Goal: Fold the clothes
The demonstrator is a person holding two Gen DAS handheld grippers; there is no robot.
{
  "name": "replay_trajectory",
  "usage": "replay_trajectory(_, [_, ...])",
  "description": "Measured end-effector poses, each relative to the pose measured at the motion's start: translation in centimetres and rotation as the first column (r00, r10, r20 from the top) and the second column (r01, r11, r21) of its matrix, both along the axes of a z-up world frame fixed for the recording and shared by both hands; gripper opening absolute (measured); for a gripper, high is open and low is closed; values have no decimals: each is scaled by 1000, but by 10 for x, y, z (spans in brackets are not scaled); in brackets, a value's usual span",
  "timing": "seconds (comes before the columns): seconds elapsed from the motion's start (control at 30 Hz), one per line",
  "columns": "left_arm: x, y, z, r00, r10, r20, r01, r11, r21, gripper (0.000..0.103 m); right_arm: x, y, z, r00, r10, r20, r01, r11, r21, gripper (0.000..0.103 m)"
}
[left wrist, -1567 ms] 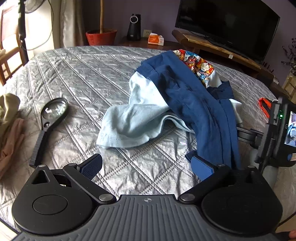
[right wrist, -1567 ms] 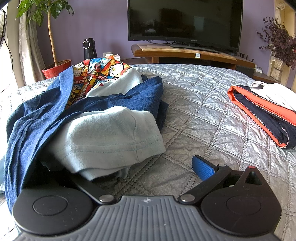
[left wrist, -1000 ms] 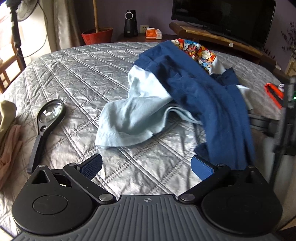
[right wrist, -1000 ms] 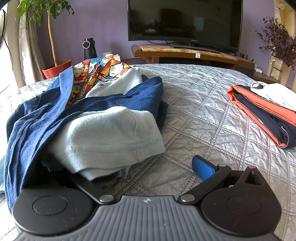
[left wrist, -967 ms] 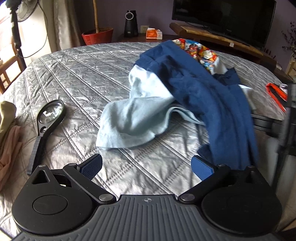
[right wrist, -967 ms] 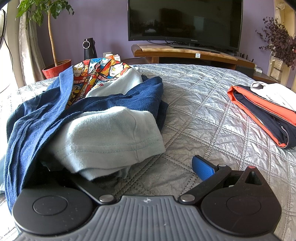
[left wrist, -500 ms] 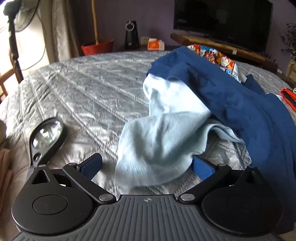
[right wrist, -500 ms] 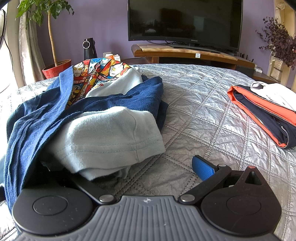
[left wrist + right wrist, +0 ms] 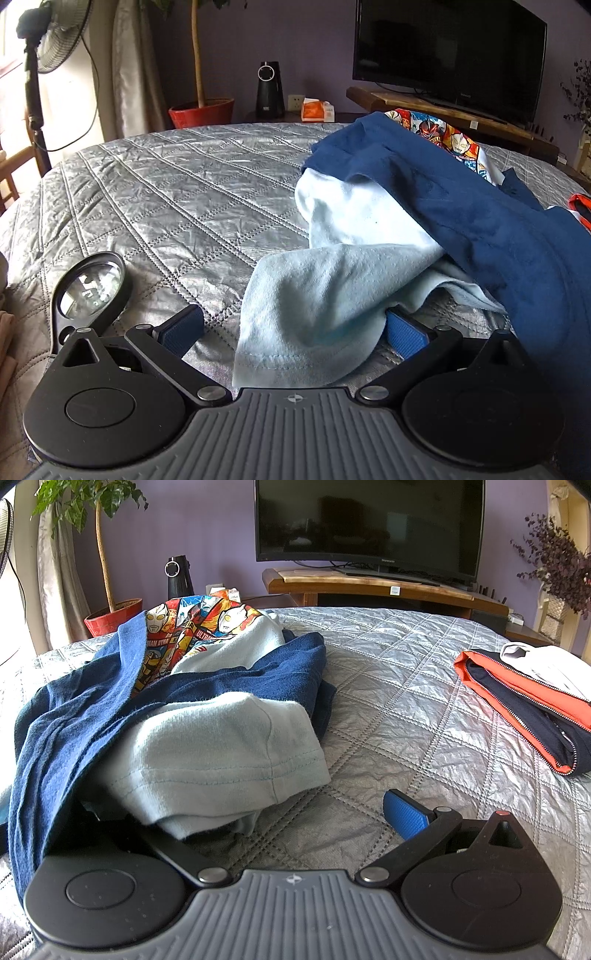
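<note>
A heap of clothes lies on the silver quilted bed (image 9: pixel 184 206). A pale blue shirt (image 9: pixel 332 288) spreads at the front, a dark navy garment (image 9: pixel 480 221) drapes over it, and a cartoon-print piece (image 9: pixel 443 136) peeks out behind. My left gripper (image 9: pixel 295 328) is open, and the pale blue shirt's hem lies between its fingers, draped over the right pad. In the right wrist view the same pale blue shirt (image 9: pixel 221 753) and navy garment (image 9: pixel 74 716) cover the left finger of my right gripper (image 9: pixel 291 812). That gripper is open, with its right pad bare.
A black magnifying glass (image 9: pixel 88 288) lies on the quilt just left of my left gripper. A folded orange and navy jacket (image 9: pixel 524 701) with a white garment on it sits at the bed's right. A TV, wooden stand and potted plant stand beyond the bed.
My left gripper has moved forward and right, so the pale blue shirt's hem now lies between its open fingers. The right gripper has stayed still.
</note>
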State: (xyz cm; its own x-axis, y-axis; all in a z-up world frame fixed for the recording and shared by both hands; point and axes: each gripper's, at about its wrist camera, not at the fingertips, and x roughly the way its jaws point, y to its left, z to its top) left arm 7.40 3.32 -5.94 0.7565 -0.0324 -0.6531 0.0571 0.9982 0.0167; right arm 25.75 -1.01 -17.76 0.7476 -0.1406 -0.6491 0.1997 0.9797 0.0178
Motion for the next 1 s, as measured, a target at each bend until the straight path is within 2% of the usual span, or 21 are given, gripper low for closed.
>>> replay_trajectory(1.0, [-2, -1, -2, 1000, 4, 9, -4, 1000, -3, 103, 0, 0, 0, 1000, 0, 0, 0, 1000, 0, 103])
